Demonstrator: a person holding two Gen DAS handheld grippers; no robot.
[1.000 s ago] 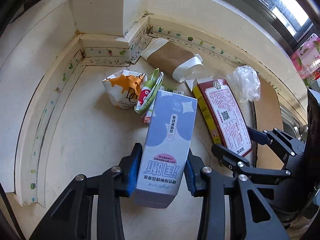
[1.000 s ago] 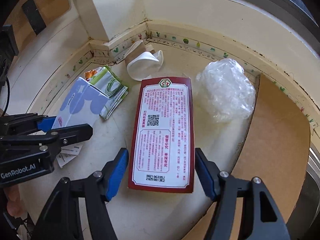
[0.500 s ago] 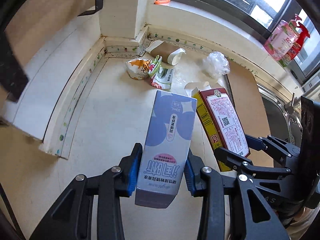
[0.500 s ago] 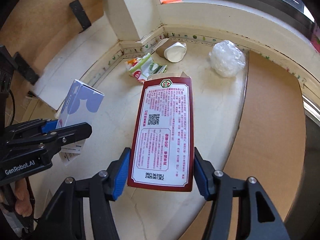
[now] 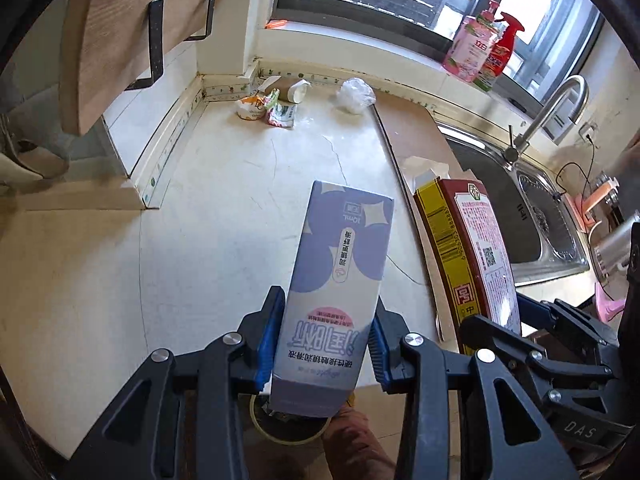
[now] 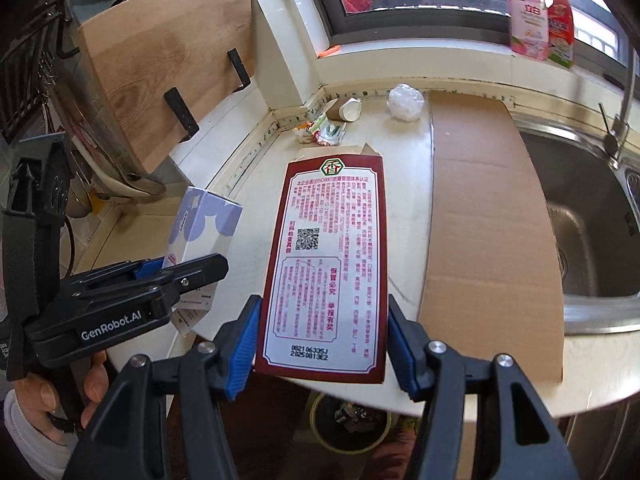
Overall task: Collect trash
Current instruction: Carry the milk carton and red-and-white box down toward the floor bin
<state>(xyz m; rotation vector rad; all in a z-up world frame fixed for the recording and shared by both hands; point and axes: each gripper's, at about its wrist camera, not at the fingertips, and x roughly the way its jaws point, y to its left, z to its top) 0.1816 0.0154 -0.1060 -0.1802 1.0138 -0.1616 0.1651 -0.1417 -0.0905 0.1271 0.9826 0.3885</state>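
Both grippers are over the near edge of the smooth cream worktop (image 5: 208,208): left gripper (image 5: 325,344) fingers clamped on a tall lilac carton (image 5: 340,280), right gripper (image 6: 322,344) fingers gripping a flat red cardboard box (image 6: 328,264), with the round bin (image 6: 350,424) right below.

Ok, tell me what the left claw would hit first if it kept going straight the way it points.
Probably the bare countertop. The left claw is shut on the purple box, angled down at the counter, with the wrappers much farther off. Depth is hard to judge in this view.
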